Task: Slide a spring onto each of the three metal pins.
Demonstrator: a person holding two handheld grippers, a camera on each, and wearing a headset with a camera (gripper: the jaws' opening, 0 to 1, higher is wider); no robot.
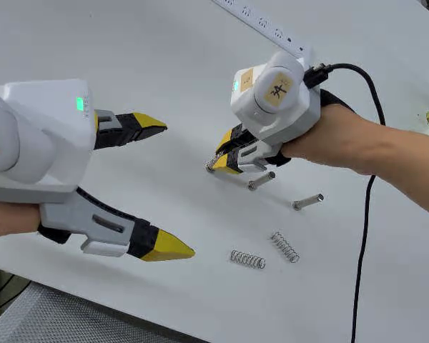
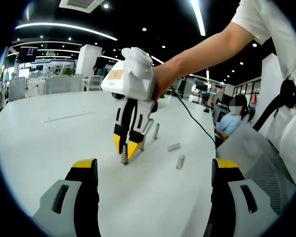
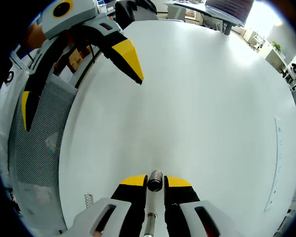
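One of three looks underway: the right hand-held gripper (image 1: 219,163) is clamped on a pin (image 3: 155,181), apparently with a spring on it. Two bare pins (image 1: 261,180) and two loose springs (image 1: 247,259) lie on the surface (image 1: 200,78). The left hand-held gripper (image 1: 178,190) gapes empty.

White workbench (image 1: 71,43), white power strip (image 1: 261,21) along its far edge, dark ceiling (image 2: 153,15) with strip lights (image 2: 197,17)

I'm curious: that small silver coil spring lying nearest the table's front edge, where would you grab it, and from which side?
Probably from above, jaws pinching its round sides near one end. The silver coil spring lies flat on the white table, so only top access exists, and a free end could slip over a metal pin.
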